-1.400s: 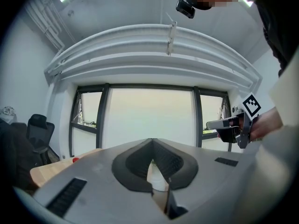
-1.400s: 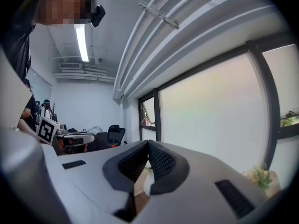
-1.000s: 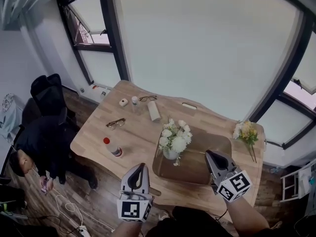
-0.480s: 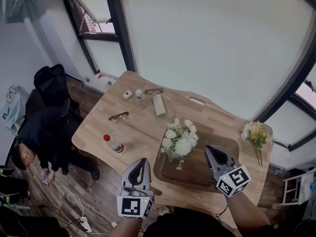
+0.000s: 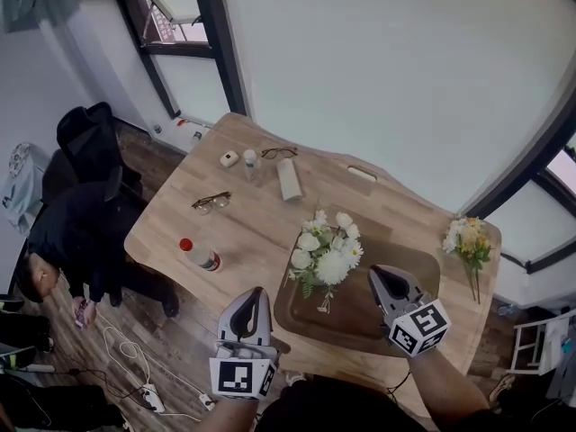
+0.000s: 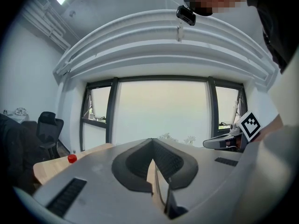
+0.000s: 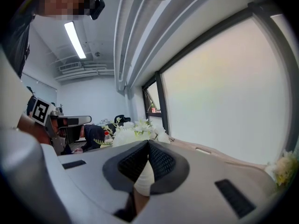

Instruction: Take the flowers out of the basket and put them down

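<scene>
A bunch of white flowers stands at the far left corner of the dark brown basket on the wooden table. A yellow bunch lies on the table at the far right. My left gripper is shut and empty, over the table's near edge, left of the basket. My right gripper hovers over the basket's near right part, shut with nothing in it, to the right of the white flowers. In the right gripper view the white flowers show just beyond the closed tips. The left gripper view shows its tips together.
On the table's left part are a red-capped bottle, two pairs of glasses, a white cylinder and a few small items. A person in black crouches beside a chair to the left. Cables lie on the floor.
The head view has shifted a little, so the table sits slightly differently in the picture. Both grippers stay shut at the near edge. The flowers have not moved.
</scene>
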